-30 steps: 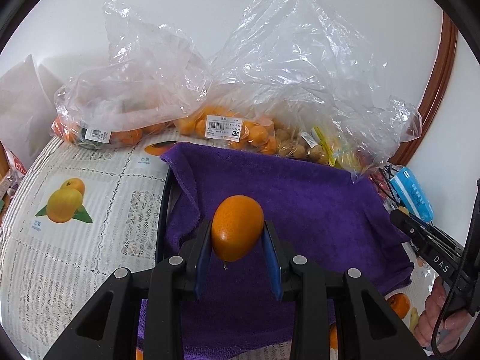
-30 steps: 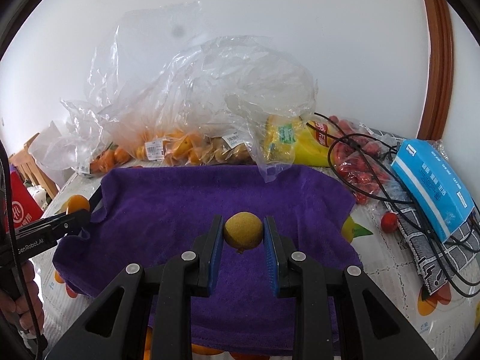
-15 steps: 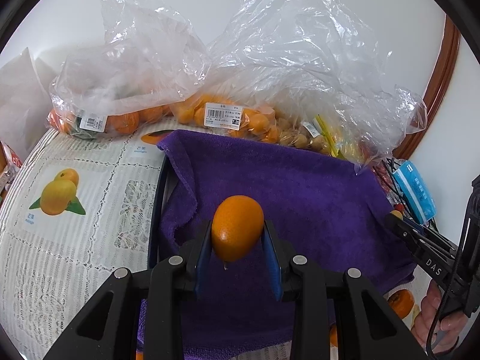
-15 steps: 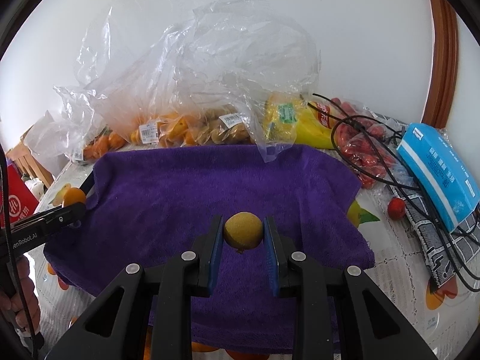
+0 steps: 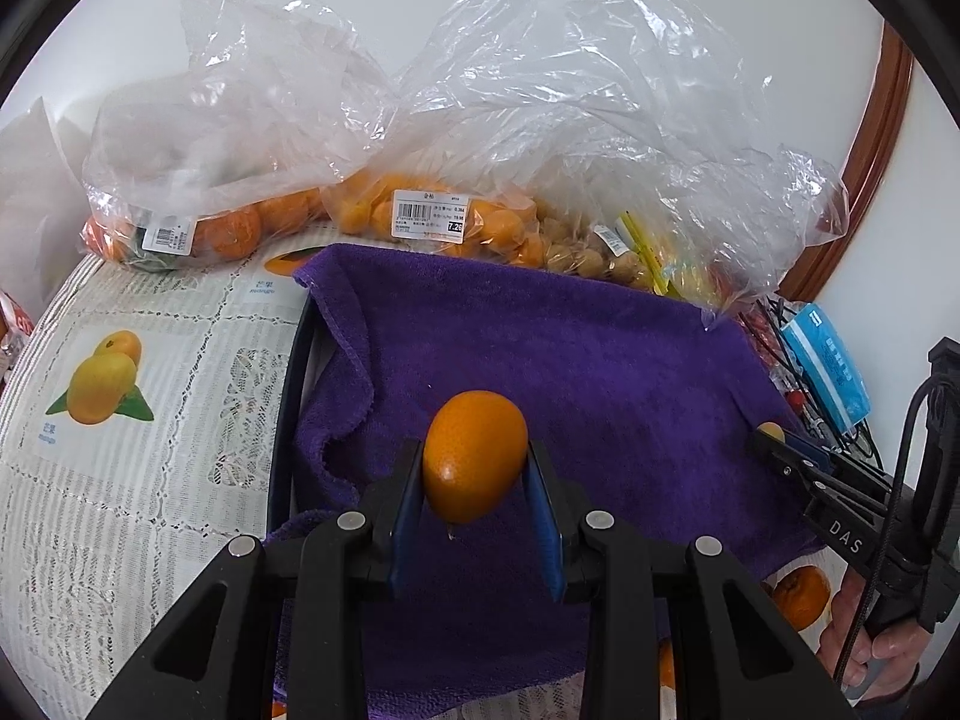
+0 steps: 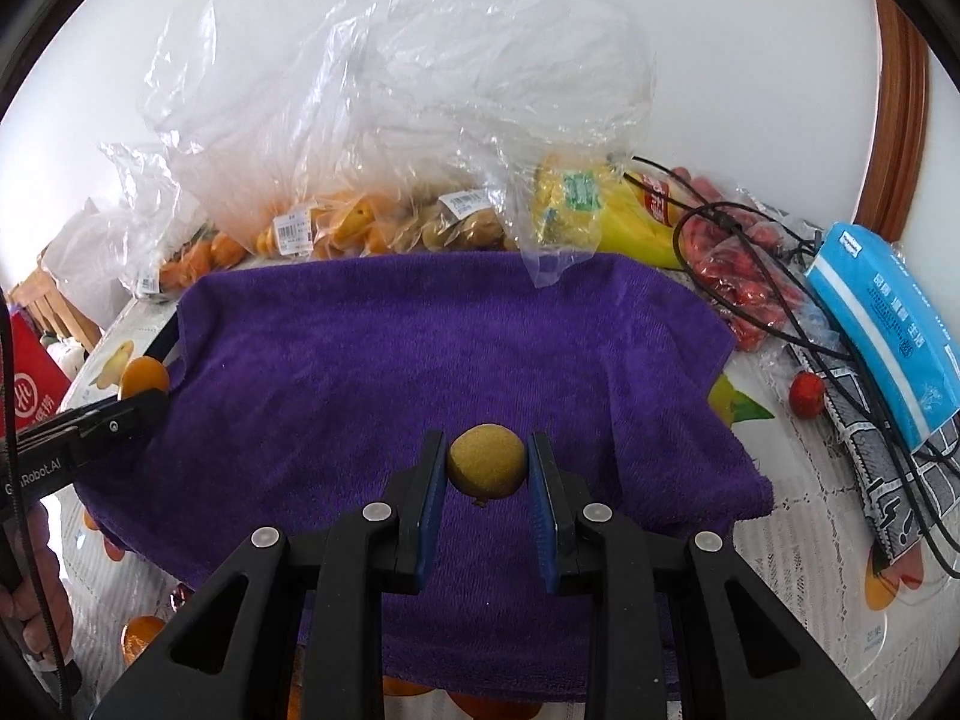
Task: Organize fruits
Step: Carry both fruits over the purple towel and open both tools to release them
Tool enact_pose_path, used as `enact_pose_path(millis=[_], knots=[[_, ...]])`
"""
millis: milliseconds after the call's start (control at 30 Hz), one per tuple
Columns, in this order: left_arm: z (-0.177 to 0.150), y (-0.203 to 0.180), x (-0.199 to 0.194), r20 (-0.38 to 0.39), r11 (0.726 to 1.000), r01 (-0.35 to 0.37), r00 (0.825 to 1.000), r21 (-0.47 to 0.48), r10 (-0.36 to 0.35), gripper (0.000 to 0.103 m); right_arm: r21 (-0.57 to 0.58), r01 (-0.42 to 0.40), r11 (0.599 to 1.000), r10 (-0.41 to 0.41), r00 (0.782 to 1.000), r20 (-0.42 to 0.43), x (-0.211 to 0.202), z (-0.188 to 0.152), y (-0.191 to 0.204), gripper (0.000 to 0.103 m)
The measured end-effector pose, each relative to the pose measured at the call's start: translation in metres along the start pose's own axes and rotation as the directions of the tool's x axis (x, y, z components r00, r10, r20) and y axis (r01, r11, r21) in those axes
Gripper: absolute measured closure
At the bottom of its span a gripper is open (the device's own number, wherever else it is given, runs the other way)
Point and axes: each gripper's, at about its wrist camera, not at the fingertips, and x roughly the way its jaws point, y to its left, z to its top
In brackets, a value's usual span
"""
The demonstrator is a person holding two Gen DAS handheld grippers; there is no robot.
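Presently the left gripper (image 5: 474, 483) pinches an orange fruit (image 5: 475, 456), long axis tilted upright, above the towel (image 5: 570, 360)'s near left part, while the right gripper (image 6: 487, 489) pinches a small brownish fruit (image 6: 487, 461) above its near middle.

Two claws, one kumquat (image 5: 474, 456), one longan (image 6: 487, 461), one purple towel (image 6: 456, 354).

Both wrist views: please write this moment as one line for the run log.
left claw: shut on orange kumquat | right claw: shut on yellow-brown fruit | both above purple towel | nothing placed yet
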Motion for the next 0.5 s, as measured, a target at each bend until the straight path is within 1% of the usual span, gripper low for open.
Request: enact_pose_path(millis=[400, 500], knots=[[-0.0041, -0.0081, 0.0058, -0.037, 1.000, 0.011, 0.999, 0.026, -0.011, 0.072, -0.016, 0.008, 1.000, -0.009, 1.000, -0.029, 0.0058, -0.0009, 0.0015, 0.077], [-0.0045, -0.0089, 0.0076, -0.039, 0.999, 0.003, 0.999, 0.033, -0.002, 0.072, -0.019, 0.007, 1.000, -0.008, 0.999, -0.034, 0.0064, -0.0014, 0.0018, 0.077]])
